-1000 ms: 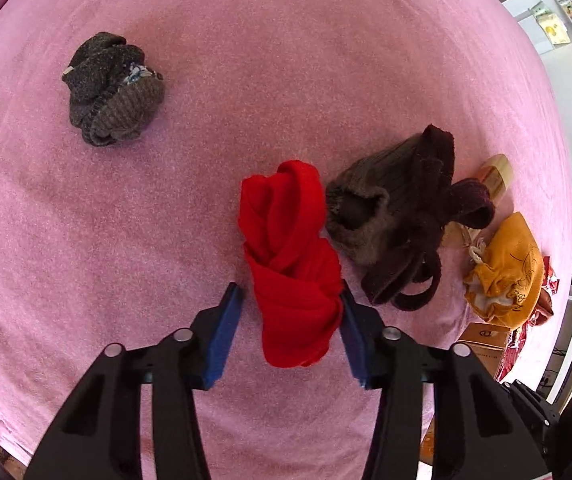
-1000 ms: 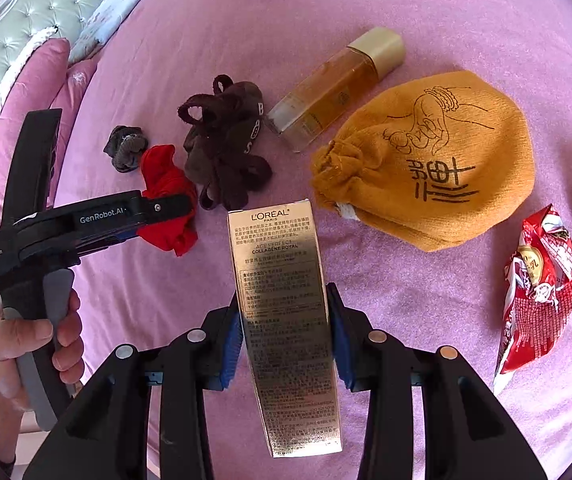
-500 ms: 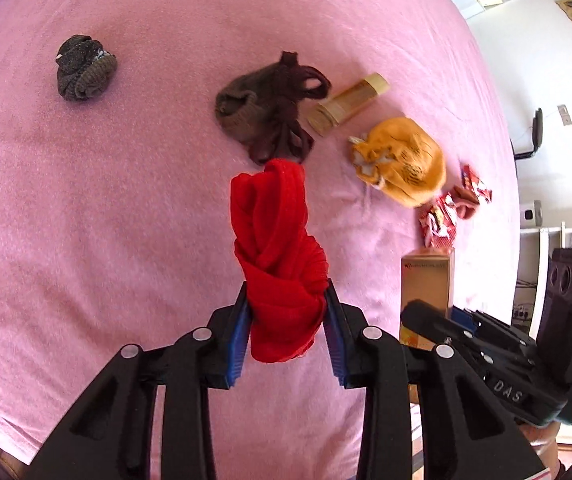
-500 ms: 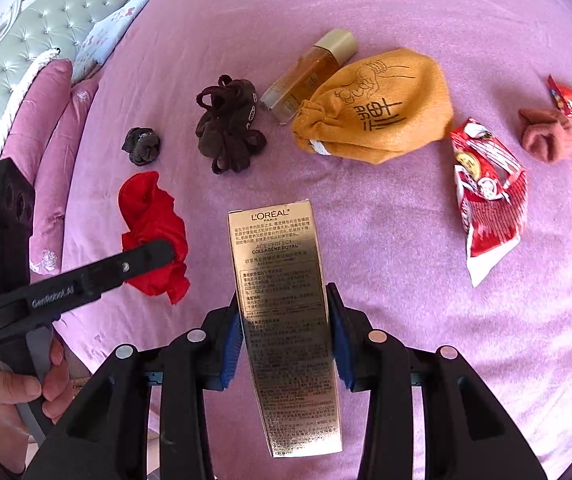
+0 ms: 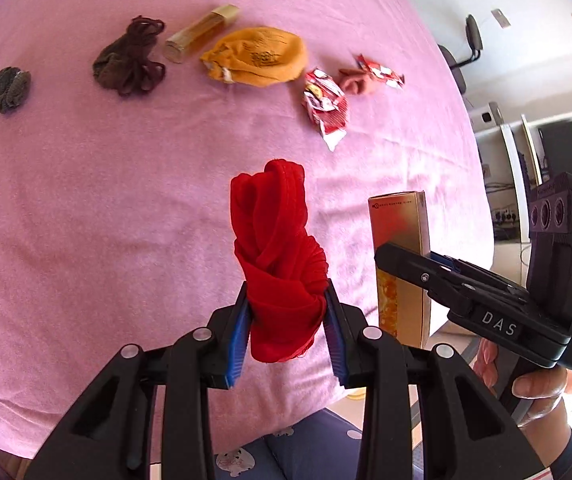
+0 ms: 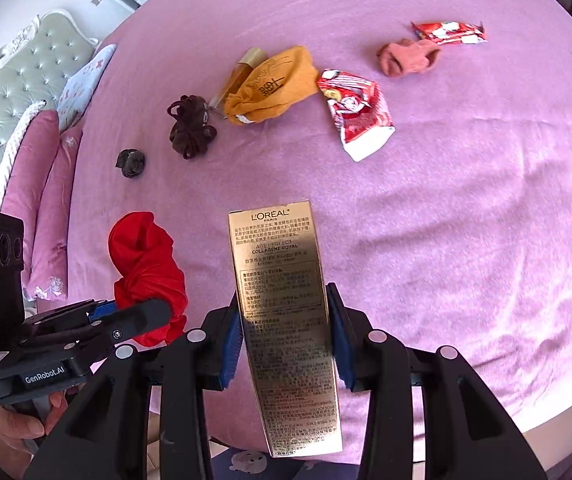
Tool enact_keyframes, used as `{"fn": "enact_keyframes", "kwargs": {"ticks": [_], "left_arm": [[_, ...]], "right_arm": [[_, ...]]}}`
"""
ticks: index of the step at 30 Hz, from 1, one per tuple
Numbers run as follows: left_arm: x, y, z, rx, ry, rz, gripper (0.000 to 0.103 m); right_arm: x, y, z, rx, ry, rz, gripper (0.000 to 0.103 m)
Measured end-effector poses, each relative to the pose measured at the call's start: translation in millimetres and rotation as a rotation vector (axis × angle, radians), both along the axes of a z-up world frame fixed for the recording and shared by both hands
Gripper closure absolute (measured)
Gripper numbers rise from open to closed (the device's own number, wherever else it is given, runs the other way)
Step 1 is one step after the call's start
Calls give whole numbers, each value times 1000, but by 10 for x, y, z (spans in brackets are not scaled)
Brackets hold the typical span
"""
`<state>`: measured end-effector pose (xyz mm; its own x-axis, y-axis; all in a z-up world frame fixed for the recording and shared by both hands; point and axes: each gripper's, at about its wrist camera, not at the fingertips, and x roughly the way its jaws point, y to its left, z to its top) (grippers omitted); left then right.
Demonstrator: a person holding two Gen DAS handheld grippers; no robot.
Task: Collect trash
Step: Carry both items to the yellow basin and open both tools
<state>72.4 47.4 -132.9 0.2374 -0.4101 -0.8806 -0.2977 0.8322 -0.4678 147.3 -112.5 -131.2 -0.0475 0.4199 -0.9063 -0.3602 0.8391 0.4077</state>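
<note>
Above near edge of bed (image 5: 85, 208): left tongs (image 5: 288, 322) clamped on red cloth (image 5: 277, 256), right tongs (image 6: 286, 338) clamped on gold carton (image 6: 281, 300). Red wrapper (image 6: 356, 118) lying mid-bed, near orange pouch (image 6: 269, 86).

Black left gripper (image 5: 286, 332) (blue pads, silver screws), labelled GenRobot.AI.

Pink bed (image 6: 466, 220), snack wrappers (image 6: 360, 118), orange pouch (image 6: 273, 86), bottle (image 5: 201, 34)
</note>
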Motion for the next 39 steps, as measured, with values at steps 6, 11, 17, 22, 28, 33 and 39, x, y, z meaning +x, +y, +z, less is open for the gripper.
{"fn": "enact_keyframes", "kwargs": {"ticks": [6, 11, 17, 22, 28, 33, 39], "left_arm": [[35, -734, 61, -12, 2, -155, 69], [83, -1459, 95, -15, 7, -276, 69], [49, -2446, 86, -22, 16, -413, 69], [9, -3269, -12, -36, 39, -513, 69], [-159, -4133, -186, -42, 78, -639, 69], [-293, -4698, -337, -41, 105, -739, 68], [-396, -5148, -456, -37, 126, -835, 64]], "right_arm": [[-148, -758, 117, -13, -10, -118, 65], [-330, -1541, 181, -14, -13, -221, 65], [-639, -2582, 192, -40, -10, -344, 65], [-955, -3432, 120, -70, 14, -447, 65], [-1311, -4251, -35, -99, 56, -558, 65], [-1534, -4734, -148, -99, 86, -634, 65], [-1721, -5080, -230, -79, 117, -694, 64]]}}
